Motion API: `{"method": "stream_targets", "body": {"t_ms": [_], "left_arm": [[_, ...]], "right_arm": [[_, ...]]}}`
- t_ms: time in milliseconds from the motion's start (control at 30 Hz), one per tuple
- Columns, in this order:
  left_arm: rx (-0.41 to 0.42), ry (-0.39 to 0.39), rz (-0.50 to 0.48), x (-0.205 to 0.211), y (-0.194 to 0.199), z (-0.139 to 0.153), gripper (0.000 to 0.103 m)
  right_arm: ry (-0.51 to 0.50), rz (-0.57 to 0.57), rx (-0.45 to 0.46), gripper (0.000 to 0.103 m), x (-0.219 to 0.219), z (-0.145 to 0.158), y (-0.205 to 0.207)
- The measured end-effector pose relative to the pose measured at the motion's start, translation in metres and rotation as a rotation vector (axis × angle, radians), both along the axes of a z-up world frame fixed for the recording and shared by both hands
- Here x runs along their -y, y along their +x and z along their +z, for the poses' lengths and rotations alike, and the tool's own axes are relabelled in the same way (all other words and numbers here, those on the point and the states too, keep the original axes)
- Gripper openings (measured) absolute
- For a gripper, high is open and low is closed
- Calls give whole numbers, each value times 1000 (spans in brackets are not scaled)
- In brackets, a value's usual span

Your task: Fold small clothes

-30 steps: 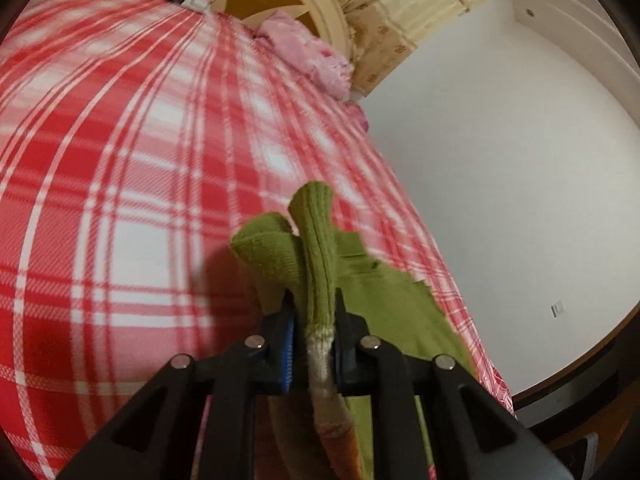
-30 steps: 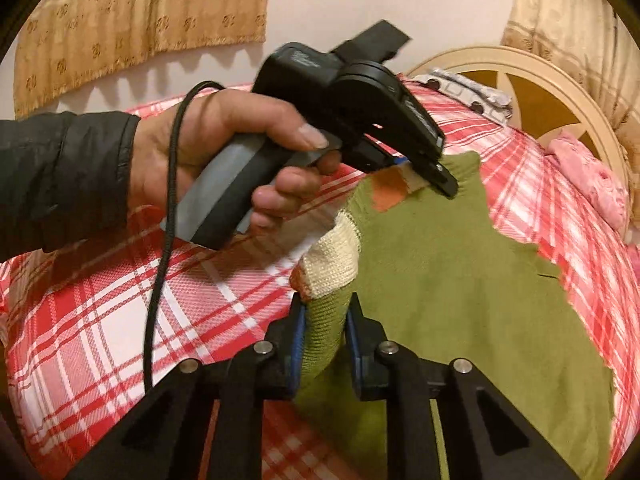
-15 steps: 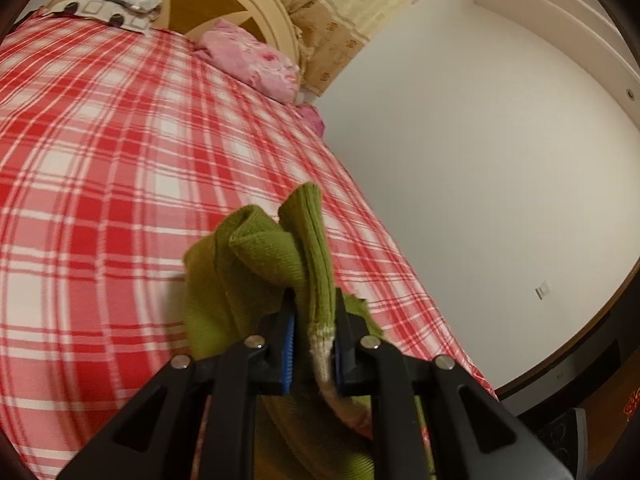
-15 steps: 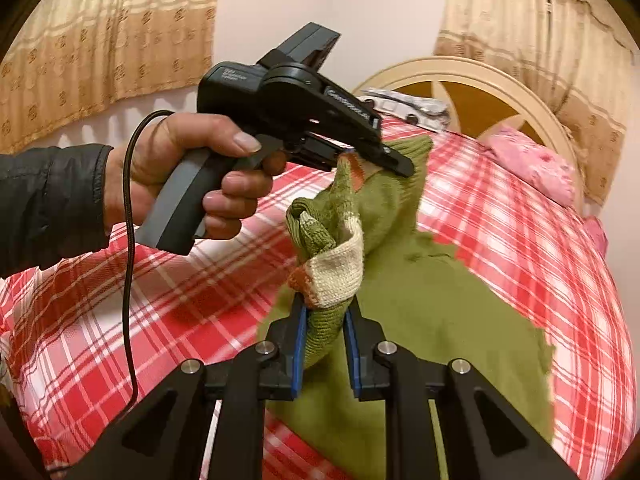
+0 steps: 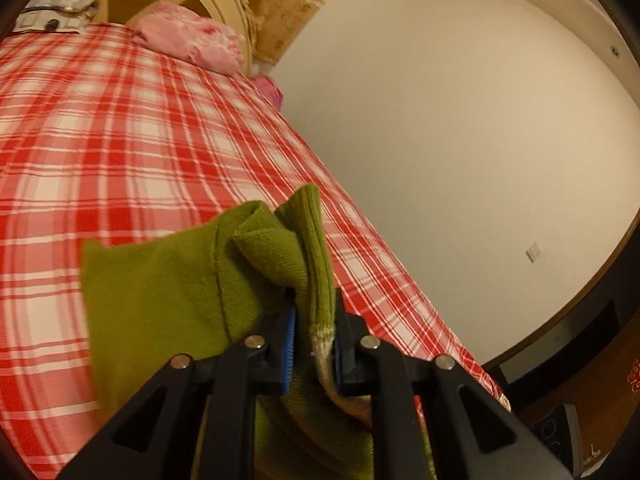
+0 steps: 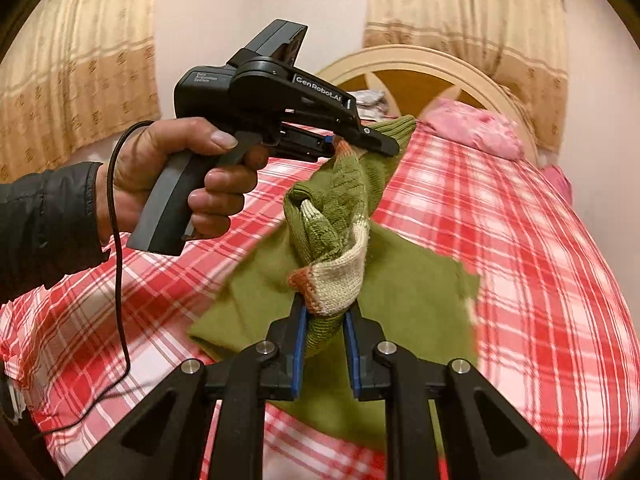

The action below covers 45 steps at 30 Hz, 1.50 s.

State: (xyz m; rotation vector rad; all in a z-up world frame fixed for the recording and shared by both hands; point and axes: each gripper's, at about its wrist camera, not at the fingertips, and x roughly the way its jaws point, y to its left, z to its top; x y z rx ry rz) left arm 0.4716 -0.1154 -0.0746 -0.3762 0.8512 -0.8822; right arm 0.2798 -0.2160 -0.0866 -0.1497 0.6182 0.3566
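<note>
**Green jumper lifted by two corners, mid-fold**

Both tools are clamped on the same garment. The left hand-held gripper (image 5: 314, 334) has its jaws closed on a ribbed green edge of the jumper (image 5: 172, 280), which bunches up just ahead of its fingers. The right hand-held gripper (image 6: 325, 322) is shut on a cream and orange striped cuff, with the green knit twisted above it. From the right one's view, the left tool sits ahead and up to the left, held in a person's hand (image 6: 176, 176) with a dark sleeve (image 6: 44, 216), and the jumper's body hangs down from both grips onto the red checked bed (image 6: 520, 260).

I would say the fold is under way: the held edge is being carried over the part that lies on the bed. The next move seems to call for keeping both grips level, laying the lifted edge down flat over the lower part, and only then letting go.

Compared with a second ago, the jumper lay mostly spread on the bed; now both tools have risen and travelled across, more cloth is off the bed, and the pink pillow (image 5: 192, 40) shows fuller beyond the left tool.
</note>
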Motion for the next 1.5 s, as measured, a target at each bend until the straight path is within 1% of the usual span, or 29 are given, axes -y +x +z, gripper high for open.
{"method": "stream_targets", "body": {"t_ms": [100,200,333,400,467,533,600,633,667,700,733,767,800,867,900,933,967,1033,1067,1100,1167,1200,1267,1333,1367,1400,1433,1467,1500], "left_arm": [[-5,34,-26,24,-1,-7,15],[-17,78,-50,47,-1,-21,15],[-35,102,-67,64,-6,-32,15],[-30,137,-70,70,-10,-34,15],[-15,190,-70,75,-14,-36,21],[39,251,-79,81,-26,-31,23],[88,266,-84,83,-33,-22,24],[125,260,-93,79,-44,-12,29],[145,262,-93,76,-48,-7,37],[181,270,-83,67,-59,1,43],[202,279,-65,58,-65,3,53],[212,291,-55,54,-67,3,55],[222,320,-46,42,-78,1,55],[239,382,-18,27,-92,-8,55],[252,415,0,17,-100,-14,56],[262,454,27,8,-107,-20,55],[278,485,54,1,-113,-26,55],[288,500,84,-10,-121,-35,56],[287,508,97,-14,-124,-40,56],[296,526,111,-18,-131,-46,57],[310,569,120,-17,-138,-56,72],[304,575,124,-17,-140,-61,73],[263,530,127,-29,-140,-69,74],[210,495,121,-40,-139,-74,74],[191,466,120,-46,-141,-73,74],[185,437,123,-54,-146,-72,74],[183,424,131,-62,-153,-70,76],[181,422,129,-65,-158,-70,76],[183,418,113,-67,-165,-70,76]], "right_arm": [[14,-45,-15,17,22,-6,-4],[38,-88,-48,17,45,-17,-7],[89,-127,-98,17,70,-33,-7],[111,-126,-131,17,75,-41,-6],[134,-113,-171,17,79,-51,-5],[157,-98,-209,17,81,-59,-4],[180,-94,-242,17,85,-67,-5],[192,-92,-250,17,87,-69,-6],[215,-90,-260,17,91,-70,-6],[228,-93,-261,17,93,-70,-7],[255,-98,-266,18,98,-69,-8],[275,-100,-275,18,101,-69,-9],[288,-104,-284,18,105,-69,-11],[251,-137,-275,18,109,-65,-18],[230,-157,-269,21,110,-65,-20],[203,-186,-257,31,111,-61,-23],[193,-203,-245,37,113,-58,-24],[187,-244,-196,66,114,-44,-24],[194,-257,-164,71,114,-35,-23],[204,-257,-144,72,114,-29,-21],[234,-209,-107,72,105,-13,-8],[229,-177,-110,72,98,-9,2],[190,-147,-121,72,81,-7,22],[156,-130,-174,72,70,-15,45],[139,-134,-204,72,67,-21,52],[74,-174,-237,72,64,-33,66],[2,-208,-258,72,64,-44,73],[-46,-237,-285,72,67,-58,81],[-15,-236,-301,72,72,-64,83]]}}
